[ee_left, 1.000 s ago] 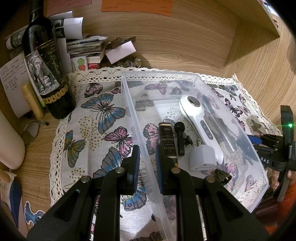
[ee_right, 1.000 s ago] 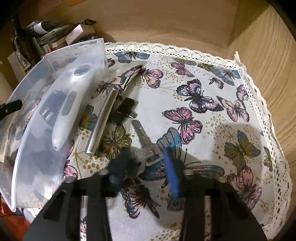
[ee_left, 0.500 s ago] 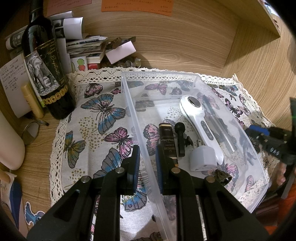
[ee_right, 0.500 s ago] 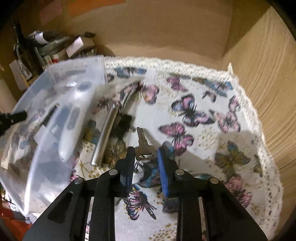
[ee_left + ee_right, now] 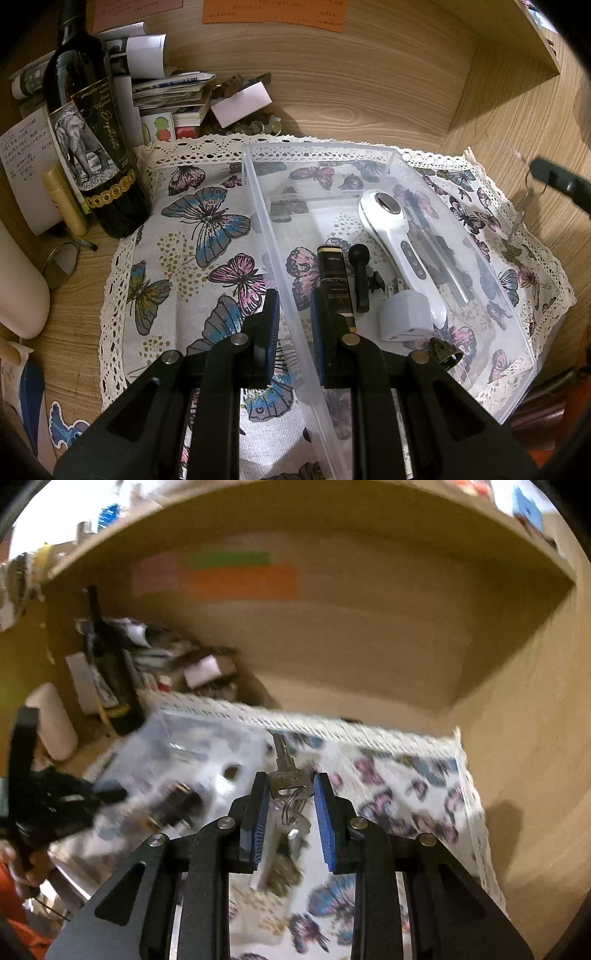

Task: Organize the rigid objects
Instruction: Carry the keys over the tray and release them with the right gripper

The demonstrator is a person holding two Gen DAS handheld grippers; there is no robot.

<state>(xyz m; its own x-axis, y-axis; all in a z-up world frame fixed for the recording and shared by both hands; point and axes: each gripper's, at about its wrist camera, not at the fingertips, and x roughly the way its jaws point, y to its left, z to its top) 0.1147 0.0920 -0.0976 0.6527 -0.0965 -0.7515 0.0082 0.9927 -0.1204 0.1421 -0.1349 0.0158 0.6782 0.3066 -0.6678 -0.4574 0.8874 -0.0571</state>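
This looks like a home, a desk nook made of wood; a butterfly cloth point(image 5: 207, 236) with lace edges covers the counter point(image 5: 74, 295); far left stand a wine bottle point(image 5: 92, 147) and piled papers point(image 5: 166, 92); coloured notes point(image 5: 273, 13) stick on the far wall.

Right wrist view is smeared by motion blur: the clear bin point(image 5: 155, 760) and its contents are reduced to pale and dark streaks, nothing inside can be named. Notes on the back wall point(image 5: 243, 581) are seen as colour bands only (text unreadable). The key ring point(image 5: 291, 808) below the key point(image 5: 286, 771) is partly hidden between the pads. In the left wrist view the right gripper point(image 5: 557, 181) is cut off by the frame edge.
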